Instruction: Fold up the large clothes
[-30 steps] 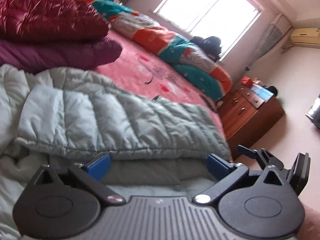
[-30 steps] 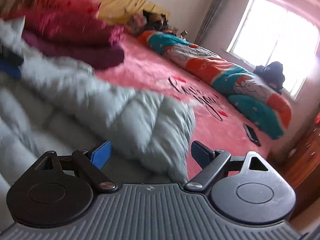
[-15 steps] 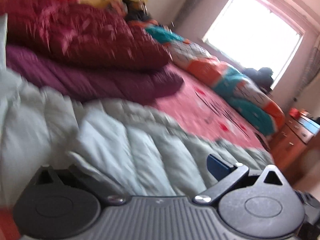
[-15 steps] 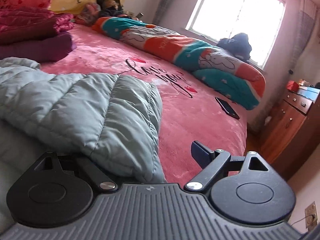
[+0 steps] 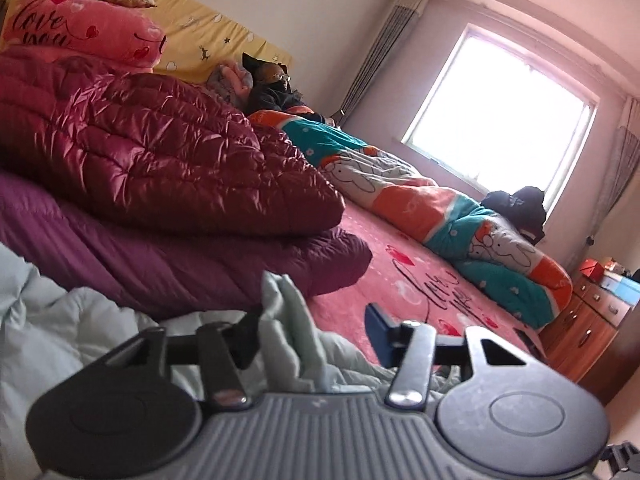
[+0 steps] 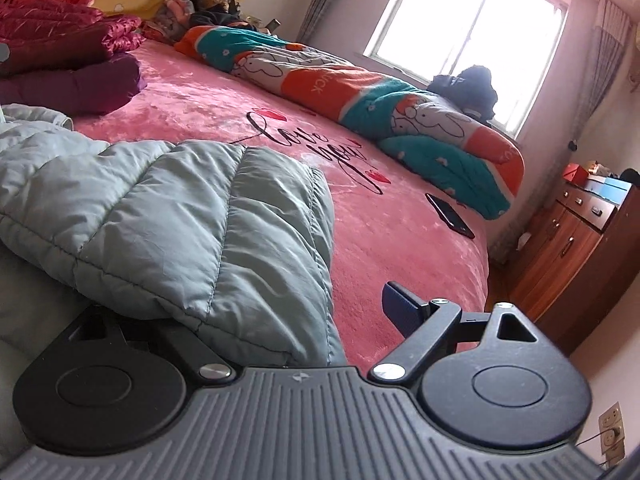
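A pale grey-green quilted down jacket (image 6: pixel 168 208) lies on the pink bed (image 6: pixel 400 240). In the right wrist view its folded edge drapes over my right gripper's left finger and hides it; the right finger (image 6: pixel 400 308) stands wide apart, so my right gripper (image 6: pixel 280 312) is open around the jacket's edge. In the left wrist view my left gripper (image 5: pixel 312 328) is open, with a bunched fold of the jacket (image 5: pixel 288 320) standing between the fingers, beside the left one; the blue right finger (image 5: pixel 378 332) is apart from it.
A shiny maroon jacket (image 5: pixel 160 160) lies folded on a purple one (image 5: pixel 160 264) at the left. A rolled orange-teal quilt (image 6: pixel 360 108) runs along the far side. A black phone (image 6: pixel 450 216) lies near the bed's edge. A wooden dresser (image 6: pixel 572 240) stands right.
My left gripper has swung left and tilted up toward the maroon pile, and a bunch of jacket now sits between its fingers. My right gripper has steadied with the jacket edge over its left finger.
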Demonstrator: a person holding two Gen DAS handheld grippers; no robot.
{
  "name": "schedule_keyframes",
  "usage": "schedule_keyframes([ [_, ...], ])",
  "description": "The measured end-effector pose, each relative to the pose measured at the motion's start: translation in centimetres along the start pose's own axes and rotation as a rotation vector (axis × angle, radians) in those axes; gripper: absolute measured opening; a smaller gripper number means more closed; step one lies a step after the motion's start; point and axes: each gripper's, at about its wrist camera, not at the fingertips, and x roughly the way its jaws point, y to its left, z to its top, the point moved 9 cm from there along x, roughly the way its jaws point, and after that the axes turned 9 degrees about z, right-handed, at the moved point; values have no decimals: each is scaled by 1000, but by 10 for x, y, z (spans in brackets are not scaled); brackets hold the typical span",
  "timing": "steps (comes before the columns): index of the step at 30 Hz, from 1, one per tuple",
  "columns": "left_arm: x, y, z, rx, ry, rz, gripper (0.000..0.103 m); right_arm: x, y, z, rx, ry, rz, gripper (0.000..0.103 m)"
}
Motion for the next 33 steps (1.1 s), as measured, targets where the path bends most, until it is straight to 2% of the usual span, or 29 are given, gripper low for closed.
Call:
schedule_keyframes([
  [4,9,9,-9,48,36,75,43,-1,1,-2,-1,13,0,103],
  [9,14,19,-16,38,64,99,32,-3,5,-3,-5,24,14,103],
  [11,15,21,-14,40,58,115,20,-2,6,-4,-1,29,15,103],
  [16,19,28,-1,57,1,158,18,3,4,-8,18,39,21,103],
  [21,27,39,-12,115,57,245,18,5,11,-8,-7,55,29,103],
  [22,27,40,-14,124,69,257,19,5,11,-8,-13,60,34,103],
  [24,25,41,-15,151,79,279,29,3,12,-9,-24,73,47,103],
  [26,20,43,-15,183,75,312,48,-1,10,-10,-15,91,72,103],
  [29,8,48,-12,203,70,352,62,-10,7,-13,26,119,130,103],
  [33,-18,49,-1,246,28,409,67,-29,3,-19,66,151,216,103],
])
